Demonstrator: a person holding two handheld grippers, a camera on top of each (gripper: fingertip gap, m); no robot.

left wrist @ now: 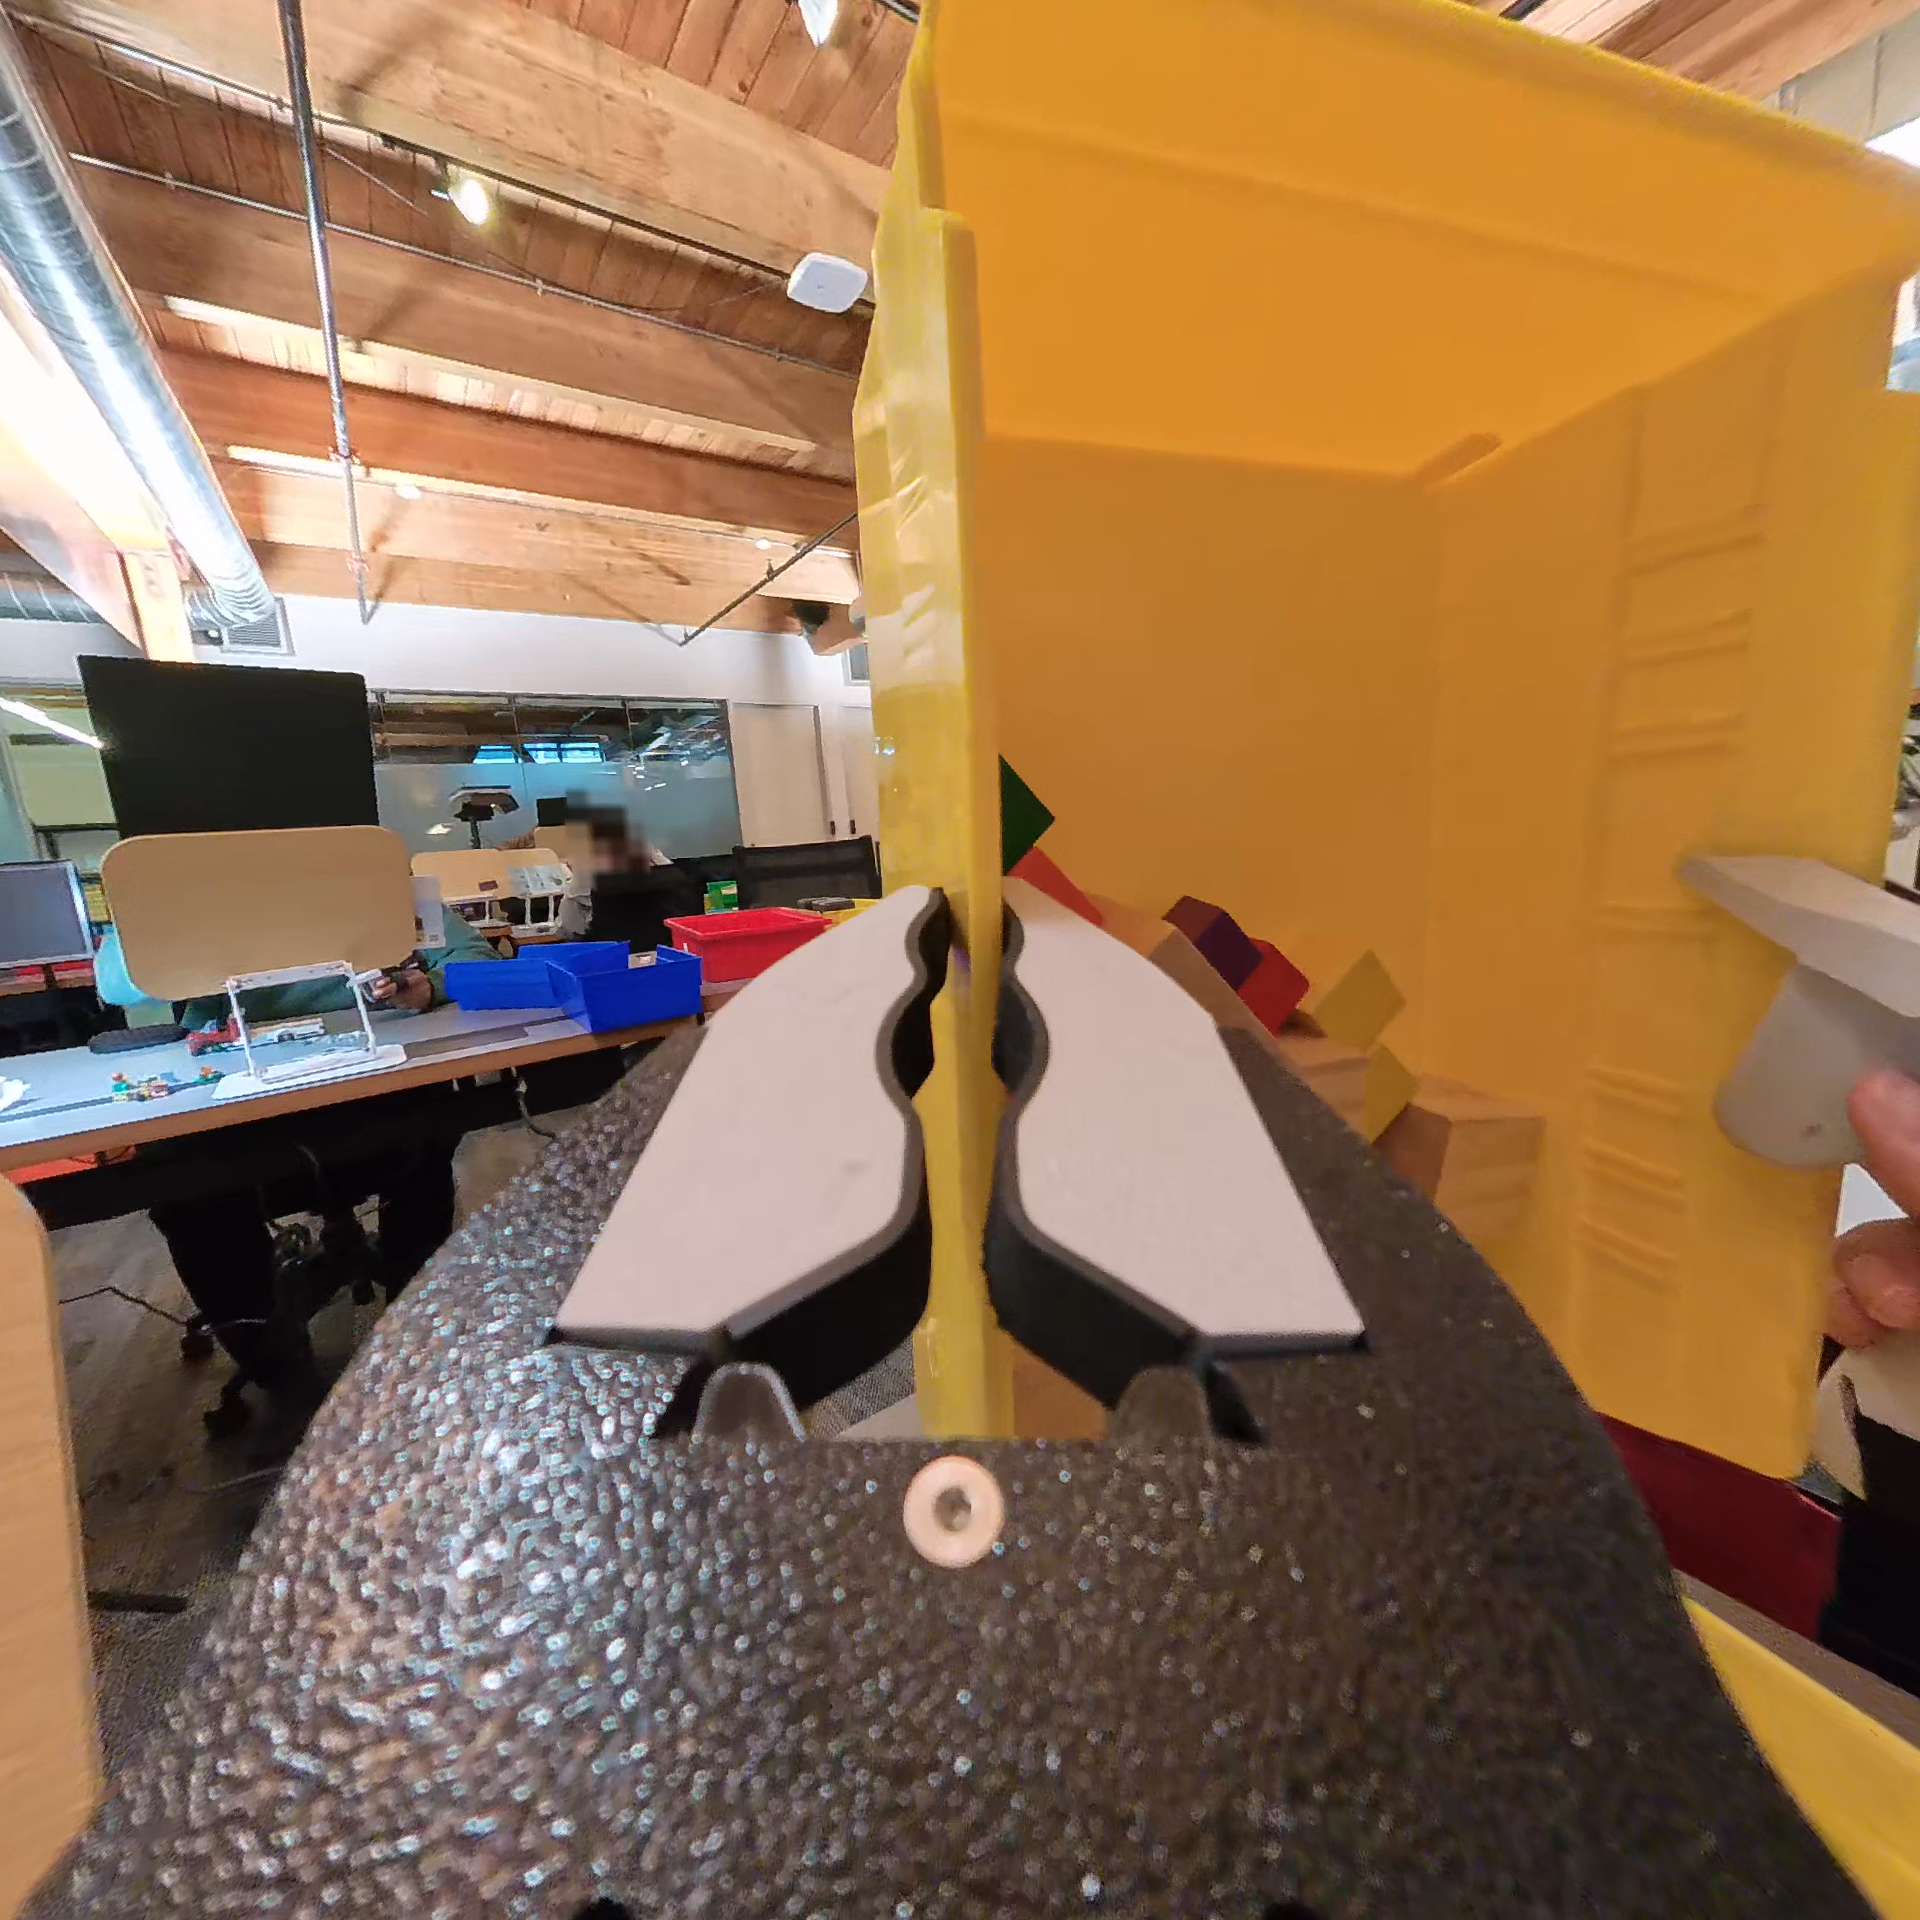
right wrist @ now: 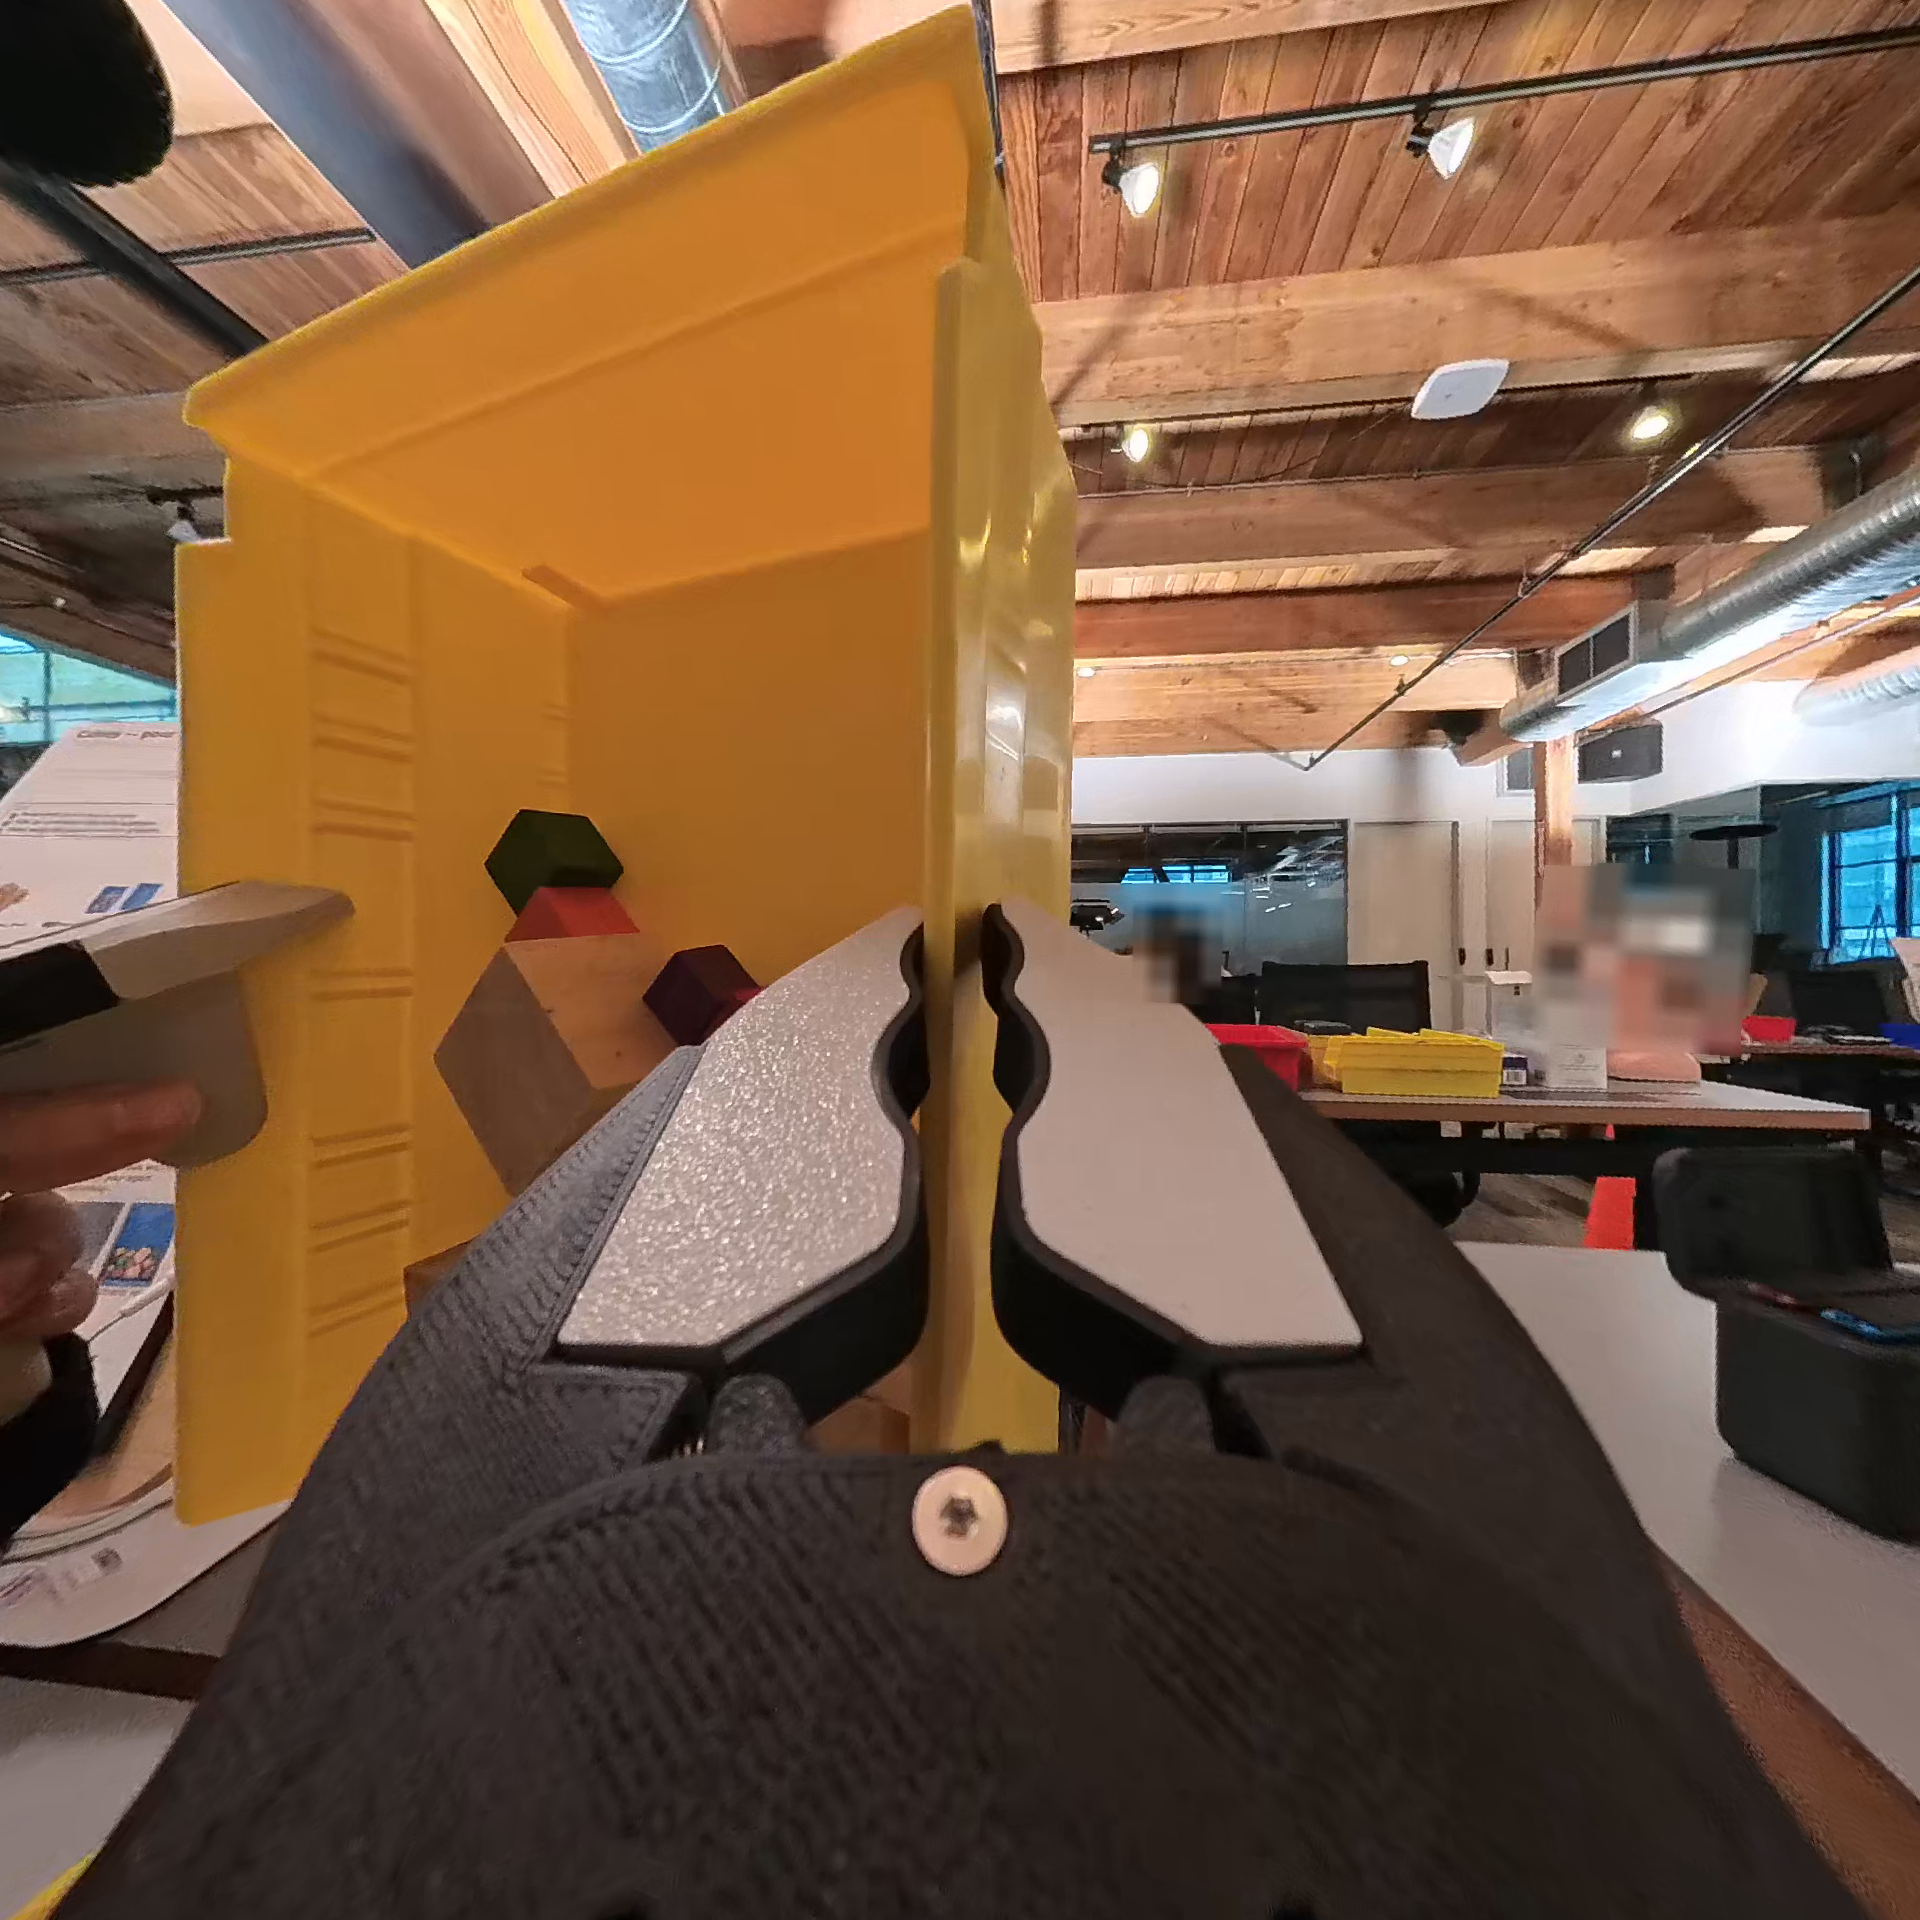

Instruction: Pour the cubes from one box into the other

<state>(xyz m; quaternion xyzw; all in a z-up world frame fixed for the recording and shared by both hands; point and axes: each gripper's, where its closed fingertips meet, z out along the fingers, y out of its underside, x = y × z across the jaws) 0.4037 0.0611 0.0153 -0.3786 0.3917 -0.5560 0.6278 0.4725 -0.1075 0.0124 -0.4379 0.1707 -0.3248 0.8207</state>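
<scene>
Both tongs, left [left wrist: 975,940] and right [right wrist: 954,935], clamp opposite walls of the tipped yellow box [left wrist: 1299,644]; only the right view shows the dark green cube [right wrist: 551,857] whole.

Bright ceiling spotlights (fisheye-warped edges)

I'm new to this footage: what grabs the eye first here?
A big yellow box tipped on its side fills both views, each gripper pinching one of its side walls. Coloured and plain wooden cubes are piled at its lower end.
</scene>
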